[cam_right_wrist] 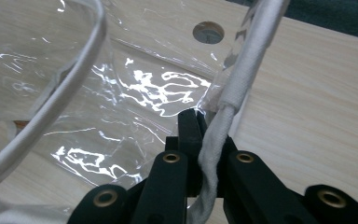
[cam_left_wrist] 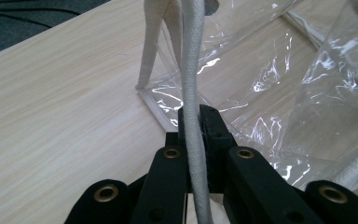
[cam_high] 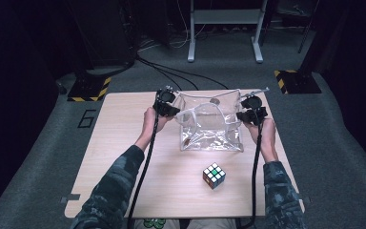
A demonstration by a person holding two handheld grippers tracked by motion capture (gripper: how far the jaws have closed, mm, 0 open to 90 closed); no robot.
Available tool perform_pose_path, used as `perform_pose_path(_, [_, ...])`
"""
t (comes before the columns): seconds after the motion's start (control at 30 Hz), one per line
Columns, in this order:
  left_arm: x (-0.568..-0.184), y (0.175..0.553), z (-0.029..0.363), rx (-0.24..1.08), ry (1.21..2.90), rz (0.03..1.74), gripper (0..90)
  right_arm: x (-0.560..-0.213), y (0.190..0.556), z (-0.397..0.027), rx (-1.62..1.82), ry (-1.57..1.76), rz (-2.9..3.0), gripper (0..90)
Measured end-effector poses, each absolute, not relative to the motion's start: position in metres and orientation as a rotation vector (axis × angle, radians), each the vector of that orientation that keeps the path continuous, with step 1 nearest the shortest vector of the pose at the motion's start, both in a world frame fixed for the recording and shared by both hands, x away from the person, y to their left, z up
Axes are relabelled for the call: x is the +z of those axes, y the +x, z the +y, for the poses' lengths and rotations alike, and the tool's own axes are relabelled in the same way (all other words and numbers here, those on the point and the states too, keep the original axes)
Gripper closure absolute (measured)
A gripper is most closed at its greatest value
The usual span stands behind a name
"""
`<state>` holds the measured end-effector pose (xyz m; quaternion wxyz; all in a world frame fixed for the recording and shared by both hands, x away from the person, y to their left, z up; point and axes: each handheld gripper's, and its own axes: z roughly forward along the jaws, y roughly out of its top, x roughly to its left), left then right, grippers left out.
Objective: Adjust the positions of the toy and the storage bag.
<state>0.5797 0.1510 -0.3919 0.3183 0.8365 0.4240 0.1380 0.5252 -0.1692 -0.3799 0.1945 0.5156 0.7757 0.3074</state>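
Dark grey carpet lies all around the pale wooden table (cam_high: 124, 157), and black cables run over the floor past its far edge. I hold 2 grippers, 1 in each hand, and both are up at the far part of the table.

Between my 2 grippers sits a clear plastic bag (cam_high: 211, 125) with white rope handles. Its mouth is pulled wide open, and its shiny sides are crinkled.

My left gripper (cam_high: 167, 106) is at the bag's left side. Its jaws are pressed together on a white rope handle (cam_left_wrist: 192, 93), which runs straight up from between them. Just past the jaw tips I see the bag's bottom corner resting on the wood.

My right gripper (cam_high: 250, 113) is at the bag's right side. Its jaws are pinching the other white rope handle (cam_right_wrist: 242, 84), which climbs up and to the right of them. A small round hole (cam_right_wrist: 208, 32) in the table shows past these jaws, through the clear plastic.

Behind both grippers, closer to me, a colourful puzzle cube (cam_high: 214, 175) sits alone on the wood, well apart from the bag.
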Motion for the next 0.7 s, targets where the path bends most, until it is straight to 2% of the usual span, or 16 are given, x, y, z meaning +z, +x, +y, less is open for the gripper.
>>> perform_pose_path(0.37, [-0.378,0.577,0.184,0.353,2.223,1.113,89.6,-0.373,0.525,-0.203,0.838,1.519,2.11,89.2])
perform_pose_path(0.7, [-0.366,0.575,0.211,0.361,2.22,1.136,89.6,-0.365,0.524,-0.191,0.828,1.485,2.144,89.2])
